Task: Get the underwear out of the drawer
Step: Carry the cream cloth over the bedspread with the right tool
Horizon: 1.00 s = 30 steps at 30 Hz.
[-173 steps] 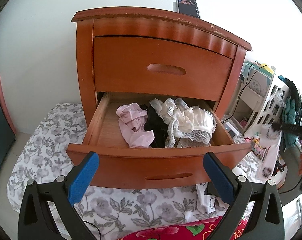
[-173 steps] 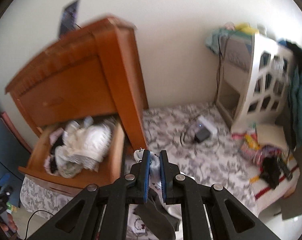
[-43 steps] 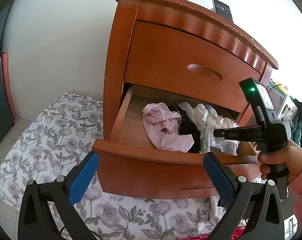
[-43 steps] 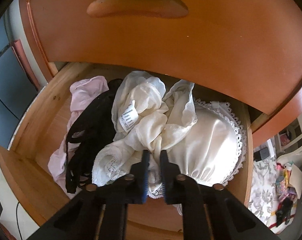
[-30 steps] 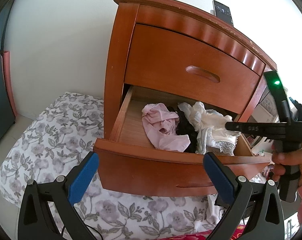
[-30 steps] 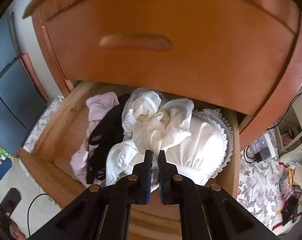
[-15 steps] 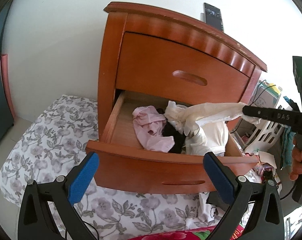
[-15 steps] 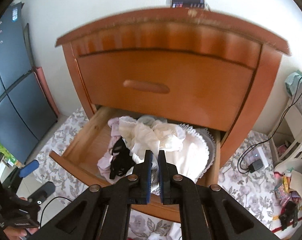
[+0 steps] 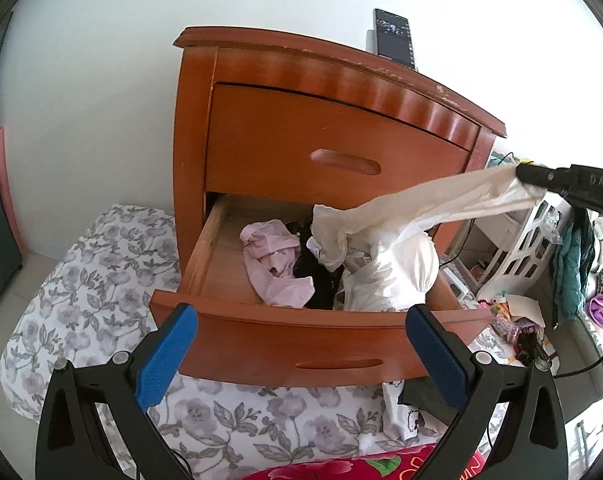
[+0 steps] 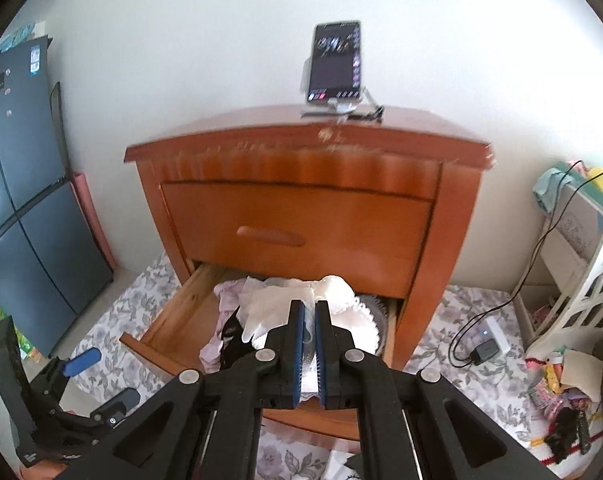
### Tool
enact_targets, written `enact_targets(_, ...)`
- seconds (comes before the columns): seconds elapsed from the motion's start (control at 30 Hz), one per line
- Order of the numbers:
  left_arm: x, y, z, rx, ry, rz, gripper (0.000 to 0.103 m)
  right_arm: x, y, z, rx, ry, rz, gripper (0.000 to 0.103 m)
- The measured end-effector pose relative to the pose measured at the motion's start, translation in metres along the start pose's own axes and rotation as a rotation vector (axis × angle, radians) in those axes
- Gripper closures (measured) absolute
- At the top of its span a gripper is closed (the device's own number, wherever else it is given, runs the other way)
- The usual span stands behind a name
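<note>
Since a moment ago the right gripper (image 10: pixel 309 320), clamped on the cream underwear (image 9: pixel 441 208), has lifted it up out of the drawer (image 9: pixel 301 336). Below it, pink (image 9: pixel 277 268), black and white garments remain inside; the left gripper (image 9: pixel 301 352) stands wide apart, empty.

The right gripper (image 10: pixel 309 316) has its jaws pinched together, tilted downward, with cream fabric caught between the blue pads (image 10: pixel 297 340). The left gripper (image 9: pixel 301 344) points downward too, its jaws spread wide and holding nothing, blue pads (image 9: pixel 167 356) well apart.
</note>
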State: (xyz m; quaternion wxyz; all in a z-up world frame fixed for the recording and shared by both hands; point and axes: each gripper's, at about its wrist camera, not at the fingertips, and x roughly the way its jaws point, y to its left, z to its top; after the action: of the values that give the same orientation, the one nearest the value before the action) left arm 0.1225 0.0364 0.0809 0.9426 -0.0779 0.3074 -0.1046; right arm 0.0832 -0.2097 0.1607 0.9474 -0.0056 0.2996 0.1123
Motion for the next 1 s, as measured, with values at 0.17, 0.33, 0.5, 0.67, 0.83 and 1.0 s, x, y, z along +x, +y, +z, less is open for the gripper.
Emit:
enact_targets(0.17, -0.003, -0.005, 0.001, 0.011, -0.003, -0.003, 0.000, -0.026, -0.011, 0.007, 0.019, -0.056, -0.012, 0.097)
enact_targets(0.33, -0.004, -0.009, 0.001, 0.022, -0.003, -0.006, 0.000, -0.049, -0.023, 0.016, 0.037, -0.112, -0.033, 0.097)
enact_targets(0.5, -0.006, -0.013, 0.001, 0.029, -0.005, -0.010, 0.000, -0.073, -0.037, 0.024, 0.052, -0.163, -0.061, 0.097)
enact_targets(0.67, -0.008, -0.013, 0.001, 0.031, -0.008, -0.011, 0.000, -0.094, -0.051, 0.027, 0.056, -0.200, -0.101, 0.097)
enact_targets(0.83, -0.009, -0.016, 0.002, 0.037, -0.010, -0.011, 0.000, -0.114, -0.067, 0.025, 0.065, -0.226, -0.148, 0.097)
enact_targets(1.0, -0.010, -0.018, 0.002, 0.042, -0.010, -0.012, 0.000, -0.134, -0.086, 0.024, 0.087, -0.259, -0.198, 0.097)
